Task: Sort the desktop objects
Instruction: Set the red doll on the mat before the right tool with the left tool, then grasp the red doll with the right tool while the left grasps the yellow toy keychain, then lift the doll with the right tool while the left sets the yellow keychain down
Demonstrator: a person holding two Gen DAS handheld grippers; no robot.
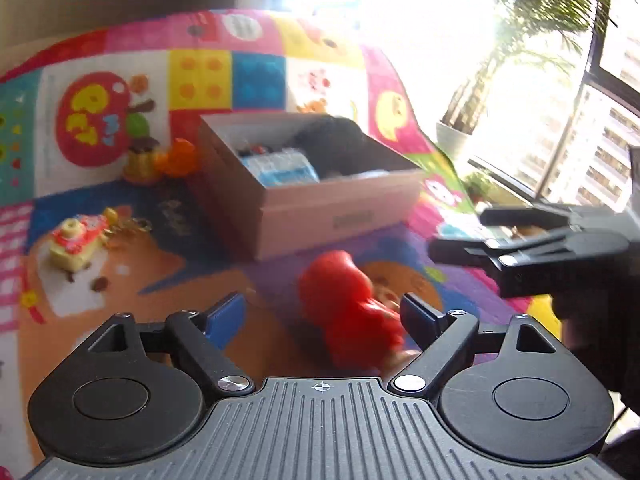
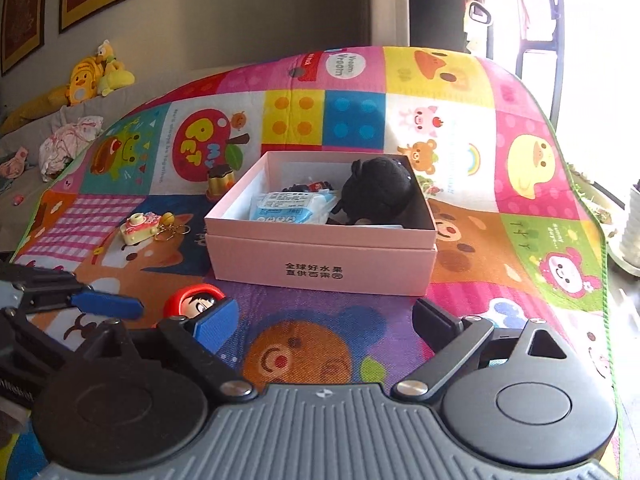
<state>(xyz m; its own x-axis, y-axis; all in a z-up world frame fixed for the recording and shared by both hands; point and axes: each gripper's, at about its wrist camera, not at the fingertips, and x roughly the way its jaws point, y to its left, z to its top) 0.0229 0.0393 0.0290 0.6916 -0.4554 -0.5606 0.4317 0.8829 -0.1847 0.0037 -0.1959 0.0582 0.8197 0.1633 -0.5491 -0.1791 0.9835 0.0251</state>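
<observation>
On your far left, the camera-shaped keychain (image 2: 139, 229) lies on the play mat (image 2: 472, 80). Your left gripper (image 1: 322, 314) has its fingers spread wide, the red doll (image 1: 349, 309) lying between them untouched. Centre: the pink box (image 2: 320, 258) holds a black plush toy (image 2: 378, 190) and a blue packet (image 2: 290, 208). Your right gripper (image 2: 324, 324) is likewise spread, empty.

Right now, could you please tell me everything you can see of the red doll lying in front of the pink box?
The red doll is a small glossy figure, plastic by the look of it, with a red hood around a pale face and black hair, best seen from the right wrist. It lies on its side on the colourful mat, in front of the pink box and apart from it. It sits between the open fingers of the left tool, which do not press on it.
</observation>
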